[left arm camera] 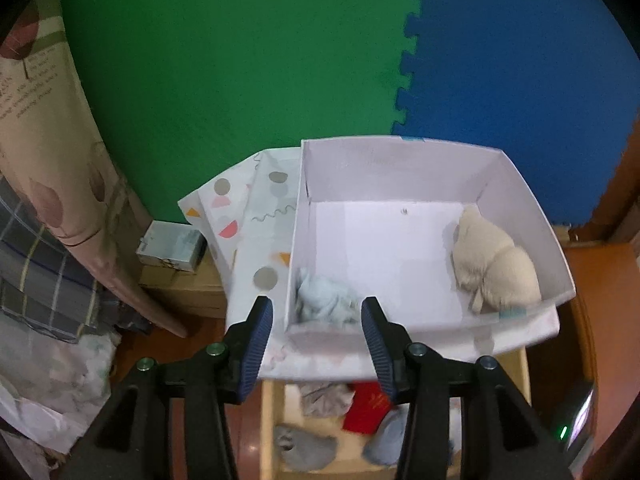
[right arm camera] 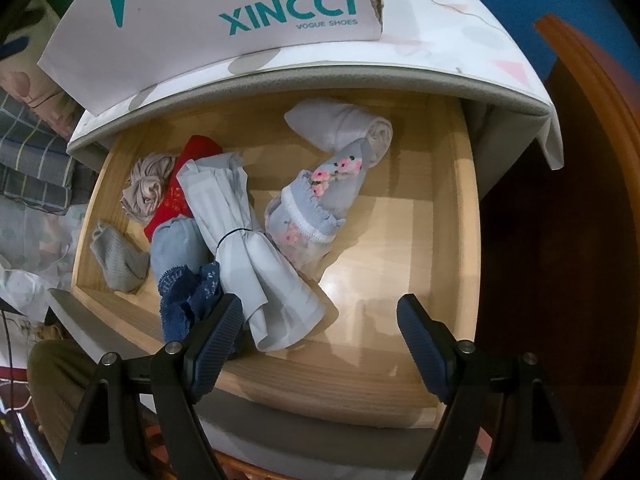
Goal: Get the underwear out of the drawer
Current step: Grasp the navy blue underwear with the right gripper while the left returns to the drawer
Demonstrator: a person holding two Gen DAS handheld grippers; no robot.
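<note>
The open wooden drawer holds several rolled underwear: a pale grey striped bundle, a floral grey pair, a white roll, a navy lace piece, a red one. My right gripper is open and empty above the drawer's front edge. My left gripper is open and empty over the near left corner of a white shoebox, which holds a light blue piece and a beige piece.
The shoebox stands on the patterned cabinet top above the drawer. Green and blue foam mats lie beyond. Folded cloth and bags lie at left. An orange wooden frame stands at right.
</note>
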